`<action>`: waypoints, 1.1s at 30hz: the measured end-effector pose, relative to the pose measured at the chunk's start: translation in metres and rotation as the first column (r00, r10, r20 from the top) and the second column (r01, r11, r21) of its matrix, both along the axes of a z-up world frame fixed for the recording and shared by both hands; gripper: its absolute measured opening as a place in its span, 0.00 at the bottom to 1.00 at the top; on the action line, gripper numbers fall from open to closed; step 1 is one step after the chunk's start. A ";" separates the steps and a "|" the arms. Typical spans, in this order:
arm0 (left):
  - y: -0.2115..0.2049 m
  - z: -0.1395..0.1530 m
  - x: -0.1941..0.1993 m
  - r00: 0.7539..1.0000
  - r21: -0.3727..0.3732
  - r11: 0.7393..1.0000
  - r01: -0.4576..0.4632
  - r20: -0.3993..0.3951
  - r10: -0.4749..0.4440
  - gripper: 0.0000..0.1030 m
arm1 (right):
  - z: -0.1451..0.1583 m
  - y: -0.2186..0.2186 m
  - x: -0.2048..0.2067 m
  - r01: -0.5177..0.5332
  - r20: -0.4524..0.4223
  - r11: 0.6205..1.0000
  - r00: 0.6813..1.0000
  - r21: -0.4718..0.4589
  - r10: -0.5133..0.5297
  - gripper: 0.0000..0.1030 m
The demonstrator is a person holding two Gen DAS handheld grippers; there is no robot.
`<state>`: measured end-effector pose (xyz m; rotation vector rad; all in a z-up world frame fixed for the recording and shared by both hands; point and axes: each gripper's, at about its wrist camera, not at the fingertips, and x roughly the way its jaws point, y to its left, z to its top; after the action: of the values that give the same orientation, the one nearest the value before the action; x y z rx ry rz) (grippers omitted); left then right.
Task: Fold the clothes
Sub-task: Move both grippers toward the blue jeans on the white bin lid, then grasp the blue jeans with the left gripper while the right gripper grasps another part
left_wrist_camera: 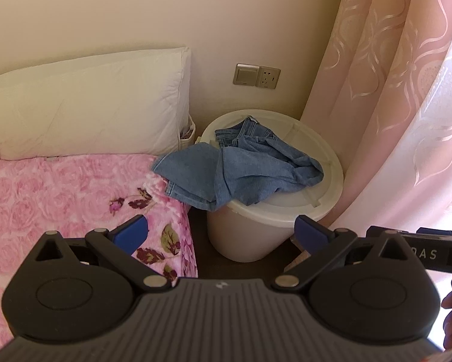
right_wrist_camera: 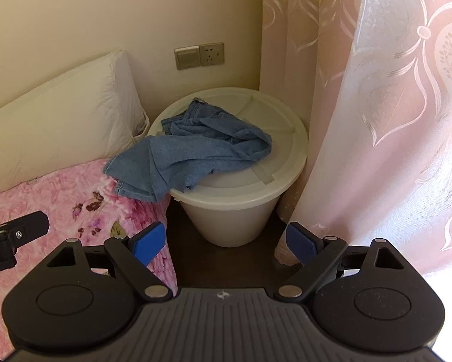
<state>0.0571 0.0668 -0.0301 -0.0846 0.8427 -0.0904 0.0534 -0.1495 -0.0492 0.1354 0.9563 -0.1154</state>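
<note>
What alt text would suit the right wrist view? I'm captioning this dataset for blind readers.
Crumpled blue jeans lie heaped on the lid of a white bucket, one end draping onto a pink floral blanket. The open right hand-held gripper points at them, empty. A white pillow, wall outlet and pink curtain surround the scene.

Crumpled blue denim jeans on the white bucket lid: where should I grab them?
Grip the flat leg end of the crumpled blue denim jeans overhanging toward the pink floral blanket, coming from the bed side. It hangs free; the rest is bunched on the white bucket lid.
</note>
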 end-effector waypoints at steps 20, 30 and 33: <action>0.024 -0.021 0.035 0.998 0.029 0.999 -0.041 -0.049 0.042 0.99 | -0.032 0.018 0.058 -0.064 -0.062 0.998 0.996 -0.001 0.064 0.87; 0.000 -0.057 0.104 0.992 -0.006 1.000 -0.027 -0.124 0.026 0.99 | -0.078 -0.026 0.122 -0.051 -0.151 0.999 0.987 0.005 0.051 0.87; -0.017 -0.075 0.133 0.992 0.012 1.000 -0.005 -0.124 0.006 0.99 | -0.098 -0.047 0.149 -0.043 -0.179 0.999 0.983 -0.013 0.040 0.87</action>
<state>0.1904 0.0497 -0.1053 -0.0817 0.9673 -0.0754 0.2024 -0.1966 -0.1474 0.0900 1.1363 -0.0980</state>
